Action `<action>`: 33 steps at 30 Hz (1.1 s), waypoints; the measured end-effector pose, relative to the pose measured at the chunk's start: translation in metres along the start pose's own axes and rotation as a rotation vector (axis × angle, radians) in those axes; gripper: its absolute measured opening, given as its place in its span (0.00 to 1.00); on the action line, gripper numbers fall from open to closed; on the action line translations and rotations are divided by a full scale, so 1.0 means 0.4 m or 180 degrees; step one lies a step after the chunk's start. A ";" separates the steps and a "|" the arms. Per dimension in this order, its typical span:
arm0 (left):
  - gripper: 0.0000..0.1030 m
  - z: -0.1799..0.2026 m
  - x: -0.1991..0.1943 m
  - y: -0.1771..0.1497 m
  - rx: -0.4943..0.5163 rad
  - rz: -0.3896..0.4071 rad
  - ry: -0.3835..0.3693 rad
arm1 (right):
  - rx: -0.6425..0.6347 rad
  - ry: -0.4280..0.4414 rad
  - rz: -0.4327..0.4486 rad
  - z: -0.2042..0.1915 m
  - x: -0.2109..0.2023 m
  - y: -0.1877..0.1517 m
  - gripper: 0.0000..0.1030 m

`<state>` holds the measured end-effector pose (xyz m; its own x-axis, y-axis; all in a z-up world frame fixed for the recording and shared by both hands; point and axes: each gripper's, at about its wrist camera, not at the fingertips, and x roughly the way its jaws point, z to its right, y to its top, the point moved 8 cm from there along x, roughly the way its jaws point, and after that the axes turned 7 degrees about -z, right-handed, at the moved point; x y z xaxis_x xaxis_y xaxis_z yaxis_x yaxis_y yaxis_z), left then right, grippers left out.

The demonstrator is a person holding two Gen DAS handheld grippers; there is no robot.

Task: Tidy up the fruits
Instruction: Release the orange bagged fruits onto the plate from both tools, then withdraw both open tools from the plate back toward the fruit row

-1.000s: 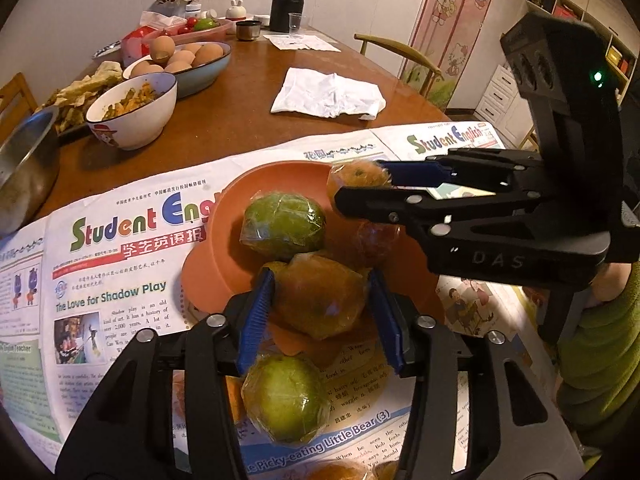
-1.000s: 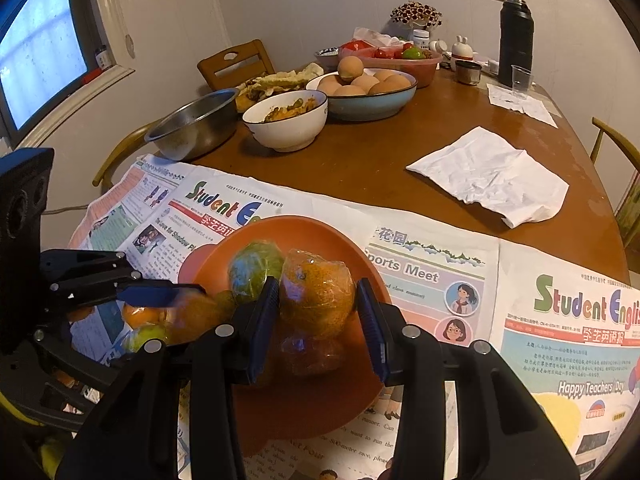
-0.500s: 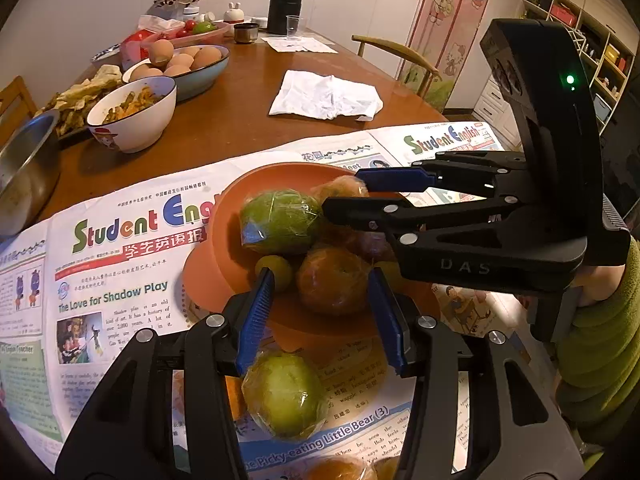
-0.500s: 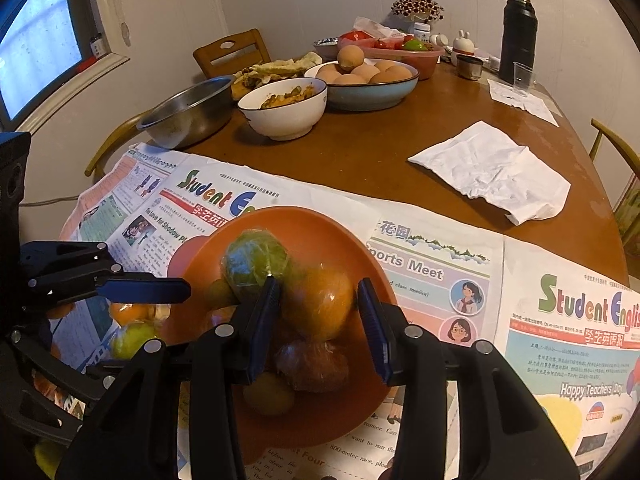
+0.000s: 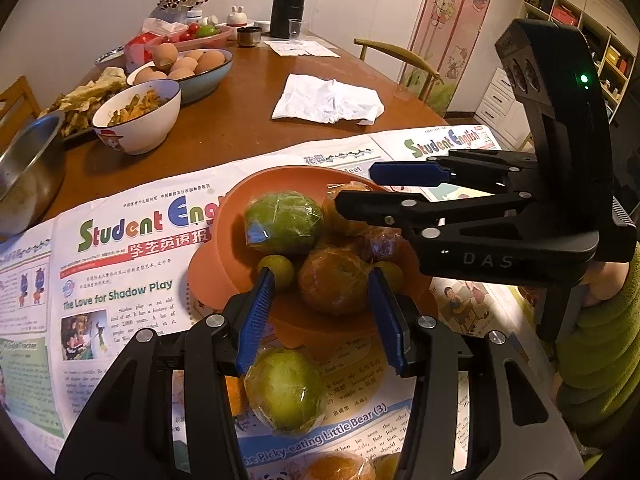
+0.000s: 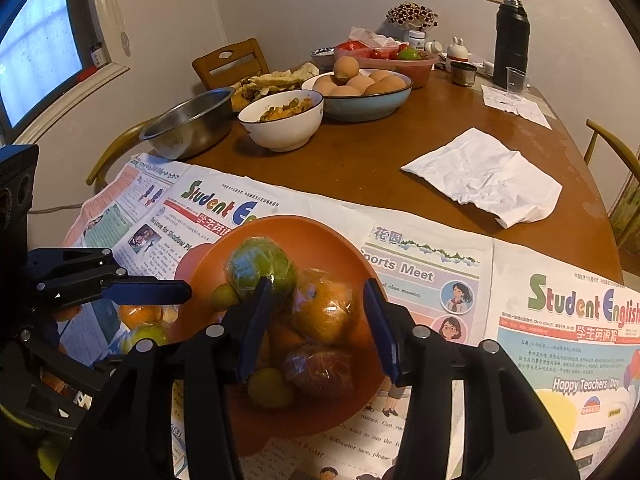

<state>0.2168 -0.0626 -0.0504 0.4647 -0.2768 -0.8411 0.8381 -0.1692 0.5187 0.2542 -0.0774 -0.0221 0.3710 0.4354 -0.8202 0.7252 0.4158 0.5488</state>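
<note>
An orange bowl (image 5: 224, 216) (image 6: 320, 228) stands on newspaper and holds wrapped fruit. My right gripper (image 6: 318, 292) (image 5: 356, 186) hangs over it with its jaws opening. A wrapped orange (image 6: 324, 308) lies between its blue pads, which stand clear of it on both sides. A green wrapped fruit (image 6: 260, 266) (image 5: 282, 222), a dark red one (image 6: 320, 368) and small green fruits (image 6: 270, 388) also lie in the bowl. My left gripper (image 5: 320, 280) is open at the bowl's near rim, gripping nothing; an orange (image 5: 332, 284) rests in the bowl just past its tips. Another green fruit (image 5: 284, 390) lies on the paper under it.
Further back on the wooden table are a crumpled white cloth (image 5: 328, 100), a white bowl of food (image 5: 138, 120), a blue bowl of eggs (image 5: 188, 66), a steel bowl (image 5: 24, 168) and a black flask (image 5: 288, 0). A green sleeve (image 5: 600, 340) is behind the right gripper.
My right gripper has lowered its wrapped orange into the bowl and its pads have spread away from it. The orange near my left fingertips has settled deeper into the bowl.
</note>
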 end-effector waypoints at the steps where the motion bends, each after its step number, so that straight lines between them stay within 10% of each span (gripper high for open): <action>1: 0.40 0.000 -0.002 0.000 -0.0002 0.0007 0.0000 | 0.0006 -0.0008 0.0009 0.001 -0.004 -0.001 0.48; 33: 0.69 -0.018 -0.059 -0.001 -0.0097 0.0160 0.0115 | 0.0098 -0.0127 0.0265 0.006 -0.112 0.002 0.84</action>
<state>0.2074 -0.0493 -0.0318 0.5160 -0.2499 -0.8194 0.8215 -0.1269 0.5560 0.2397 -0.0986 0.0148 0.4531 0.4351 -0.7781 0.7081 0.3545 0.6106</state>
